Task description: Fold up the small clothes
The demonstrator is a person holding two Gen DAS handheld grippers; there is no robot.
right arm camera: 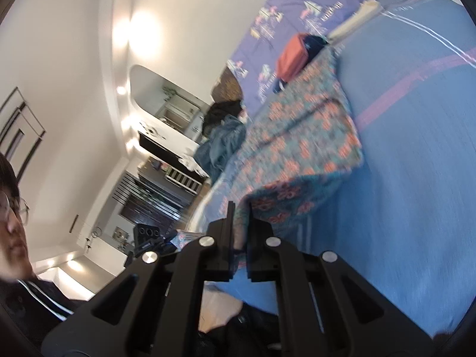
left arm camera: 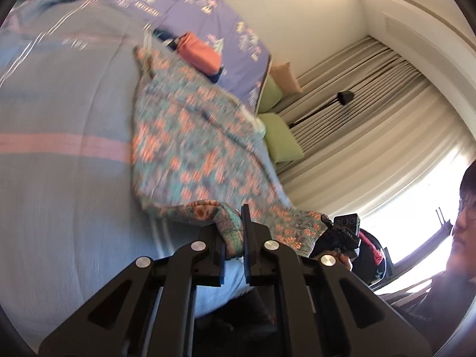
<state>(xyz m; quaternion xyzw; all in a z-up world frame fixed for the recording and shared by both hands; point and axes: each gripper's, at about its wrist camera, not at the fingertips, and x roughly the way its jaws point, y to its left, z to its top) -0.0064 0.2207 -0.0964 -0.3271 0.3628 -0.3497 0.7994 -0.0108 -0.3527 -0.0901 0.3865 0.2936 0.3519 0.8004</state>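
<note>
A teal garment with an orange flower print point(left arm camera: 196, 136) lies spread over the blue bedspread point(left arm camera: 65, 196) and is lifted at its near edge. My left gripper point(left arm camera: 235, 229) is shut on one near corner of it. My right gripper point(right arm camera: 241, 223) is shut on the other near corner of the floral garment point(right arm camera: 300, 145). The right gripper also shows in the left wrist view point(left arm camera: 342, 232), at the garment's right end. Both views are blurred by motion.
A folded orange cloth over a dark one point(left arm camera: 199, 52) lies beyond the garment on a purple printed quilt point(left arm camera: 190, 3). Green cushions point(left arm camera: 282, 142) and curtains point(left arm camera: 372, 113) stand past the bed. A heap of blue-grey clothes point(right arm camera: 223, 142) lies at the bed's edge. The person's face point(left arm camera: 467, 214) is close on the right.
</note>
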